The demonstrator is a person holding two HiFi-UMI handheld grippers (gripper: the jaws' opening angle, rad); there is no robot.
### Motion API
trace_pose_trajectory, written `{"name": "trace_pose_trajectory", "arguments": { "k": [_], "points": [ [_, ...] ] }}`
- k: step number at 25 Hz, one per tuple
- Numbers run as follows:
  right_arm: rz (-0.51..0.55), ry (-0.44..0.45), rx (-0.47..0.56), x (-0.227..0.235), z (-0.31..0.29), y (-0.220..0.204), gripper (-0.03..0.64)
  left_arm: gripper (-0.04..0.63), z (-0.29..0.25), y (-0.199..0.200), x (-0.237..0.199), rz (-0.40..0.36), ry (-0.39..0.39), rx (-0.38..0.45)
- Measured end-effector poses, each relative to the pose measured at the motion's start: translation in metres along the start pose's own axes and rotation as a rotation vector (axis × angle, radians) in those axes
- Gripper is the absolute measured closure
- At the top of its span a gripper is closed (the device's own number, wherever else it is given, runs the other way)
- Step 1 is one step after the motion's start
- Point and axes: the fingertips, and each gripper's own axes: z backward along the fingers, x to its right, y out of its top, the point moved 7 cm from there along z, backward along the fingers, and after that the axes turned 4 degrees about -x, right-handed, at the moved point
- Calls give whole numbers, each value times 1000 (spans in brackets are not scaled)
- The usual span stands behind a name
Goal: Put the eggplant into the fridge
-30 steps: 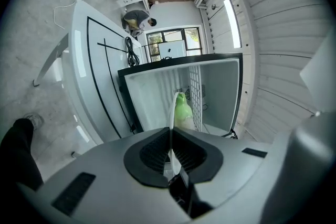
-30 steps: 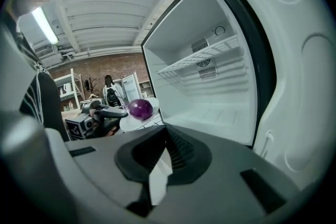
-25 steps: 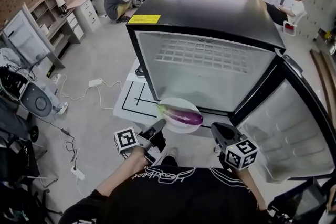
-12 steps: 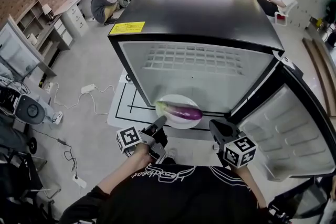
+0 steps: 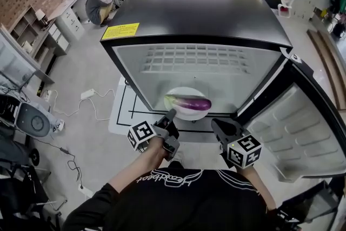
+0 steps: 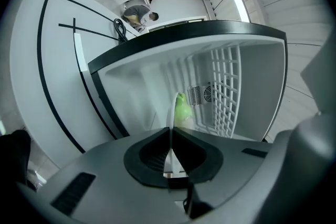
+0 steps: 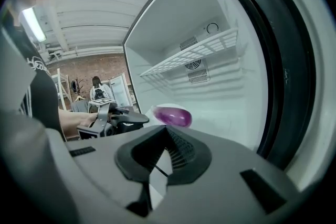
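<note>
A purple eggplant point(image 5: 190, 103) with a green stem end lies on a white plate point(image 5: 184, 92). My left gripper point(image 5: 172, 116) is shut on the plate's near rim and holds it at the mouth of the open fridge point(image 5: 194, 13), under the wire shelf point(image 5: 197, 59). In the left gripper view the jaws pinch the thin plate edge point(image 6: 171, 113), with the green stem point(image 6: 182, 110) just beyond. My right gripper point(image 5: 219, 126) is shut and empty, just right of the plate. The right gripper view shows the eggplant point(image 7: 173, 115) and the left gripper point(image 7: 128, 119).
The fridge door point(image 5: 303, 132) stands open to the right, close beside my right gripper. A white mat with black lines point(image 5: 127, 108) lies on the floor left of the fridge, with cables point(image 5: 86, 97) nearby. Several people sit beyond the fridge at the back.
My left gripper has carried the plate and eggplant forward, from in front of the fridge into its opening. The right gripper has moved forward a little alongside.
</note>
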Motion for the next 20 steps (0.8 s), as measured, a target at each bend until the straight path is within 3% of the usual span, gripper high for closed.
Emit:
{"name": "trace_pose_trajectory", "arguments": {
  "k": [20],
  "points": [
    [-1, -23, -36, 11, -27, -4, 609, 572, -74, 25, -18, 13, 128, 35]
  ]
}}
